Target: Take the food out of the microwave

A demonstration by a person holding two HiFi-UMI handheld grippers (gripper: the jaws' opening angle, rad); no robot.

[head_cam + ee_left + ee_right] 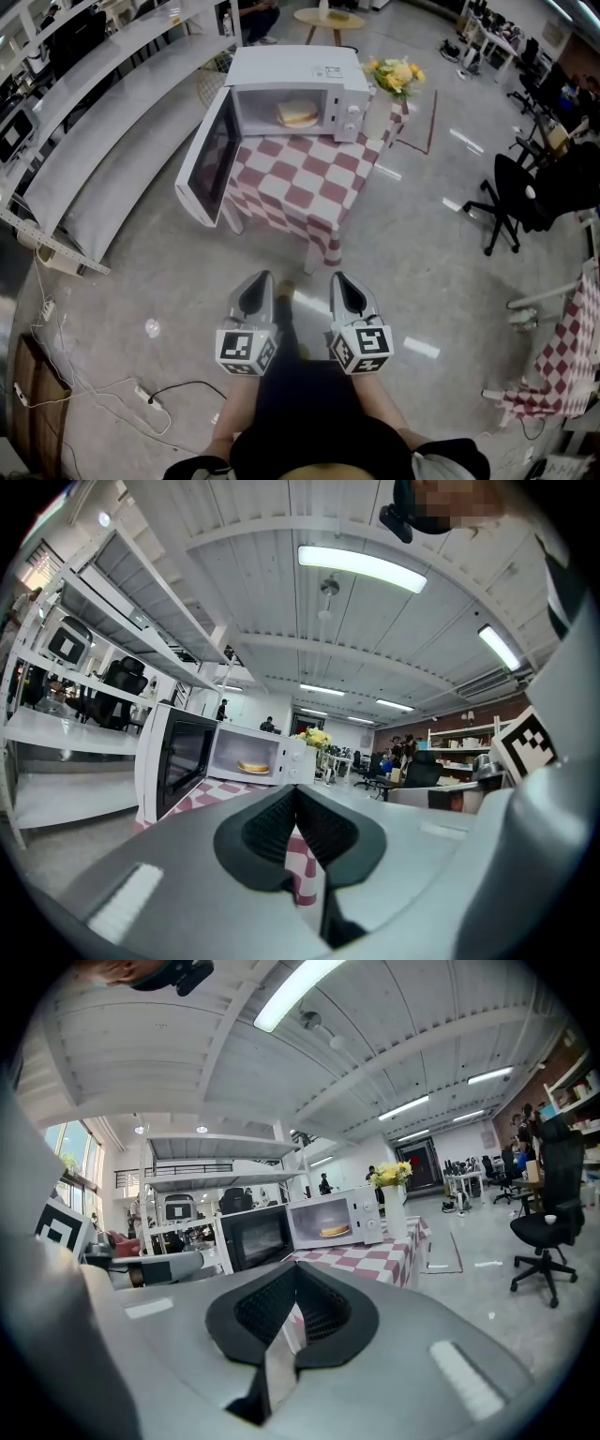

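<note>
A white microwave (292,92) stands on a table with a red-and-white checked cloth (305,183), its door (211,159) swung open to the left. Inside lies the food (297,113), a pale yellow round piece. Both grippers hang close to my body, well short of the table. My left gripper (261,278) and right gripper (339,278) are both shut with nothing held. In the left gripper view the shut gripper (296,794) points toward the microwave (187,752) and the food (253,767). The right gripper (296,1274) faces the microwave (333,1218) and the food (335,1231).
A vase of yellow flowers (394,77) stands on the table right of the microwave. Long white shelving (89,141) runs along the left. A black office chair (511,202) is at the right, a second checked table (567,352) lower right. A power strip with cables (148,397) lies on the floor.
</note>
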